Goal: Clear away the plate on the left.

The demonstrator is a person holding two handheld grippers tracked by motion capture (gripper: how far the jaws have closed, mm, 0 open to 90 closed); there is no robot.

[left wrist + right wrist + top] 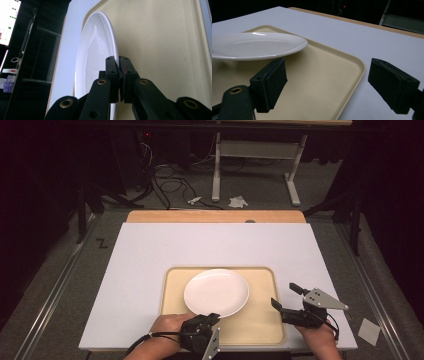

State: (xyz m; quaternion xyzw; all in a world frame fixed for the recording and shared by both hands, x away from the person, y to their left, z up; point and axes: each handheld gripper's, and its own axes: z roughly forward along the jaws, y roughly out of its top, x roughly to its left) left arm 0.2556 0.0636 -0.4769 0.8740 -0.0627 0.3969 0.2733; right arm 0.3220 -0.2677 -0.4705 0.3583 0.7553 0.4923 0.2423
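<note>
A white round plate (216, 292) is over a beige tray (260, 320) on the white tabletop. My left gripper (214, 316) comes in from the near side and is shut on the plate's near rim. In the left gripper view the two black jaws (118, 60) pinch the thin edge of the plate (95, 50), with the tray (162, 50) behind it. My right gripper (284, 296) stands open at the tray's right edge with nothing between its fingers. From the right gripper view (329, 75) the plate (257, 45) is to the left, casting a shadow on the tray (359, 67).
The white board (150, 255) spreads wide around the tray, with a wooden strip (215, 216) along its far edge. Beyond it, cables (170, 185) and a white desk frame (255, 160) stand on the dark floor. A paper scrap (369, 331) lies on the floor to the right.
</note>
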